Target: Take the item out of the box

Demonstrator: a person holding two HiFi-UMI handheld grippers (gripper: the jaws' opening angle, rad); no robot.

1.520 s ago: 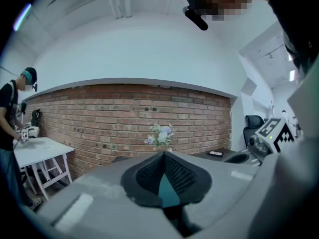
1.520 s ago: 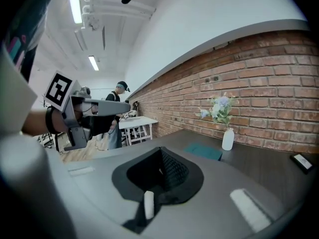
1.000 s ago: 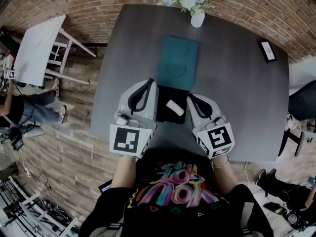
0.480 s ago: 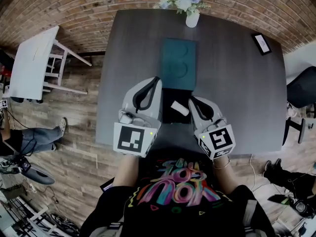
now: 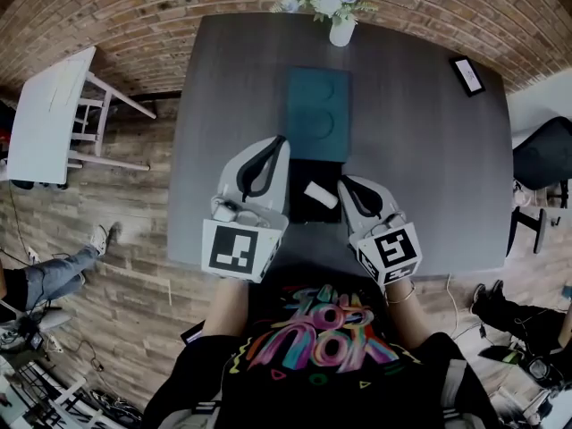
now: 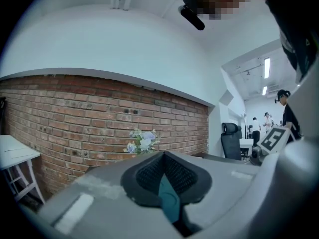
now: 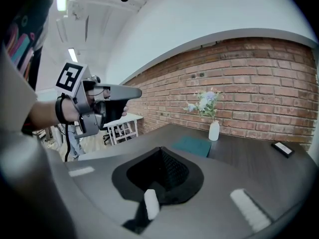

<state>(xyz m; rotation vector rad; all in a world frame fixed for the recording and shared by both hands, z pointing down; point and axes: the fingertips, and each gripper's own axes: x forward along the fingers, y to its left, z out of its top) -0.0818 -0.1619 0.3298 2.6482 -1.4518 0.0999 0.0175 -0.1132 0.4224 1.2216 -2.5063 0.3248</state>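
Dark grey table (image 5: 420, 168) was set against brick wall (image 5: 134, 7) at 12 o'clock, with wood floor (image 5: 134, 266) at 9. Flower vase (image 5: 340, 29) was at the far edge, teal lid (image 5: 318, 114) mid-table. White item (image 5: 320, 195) was lying in black box (image 5: 308, 170) at the 6 o'clock edge. Left tool (image 5: 280, 143) was at its 9 and right tool (image 5: 342, 180) at its 3, jaws together on both.

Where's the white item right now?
In the head view, the white item lies in the black box near the table's near edge, at centre, just on the person's side of the teal panel.
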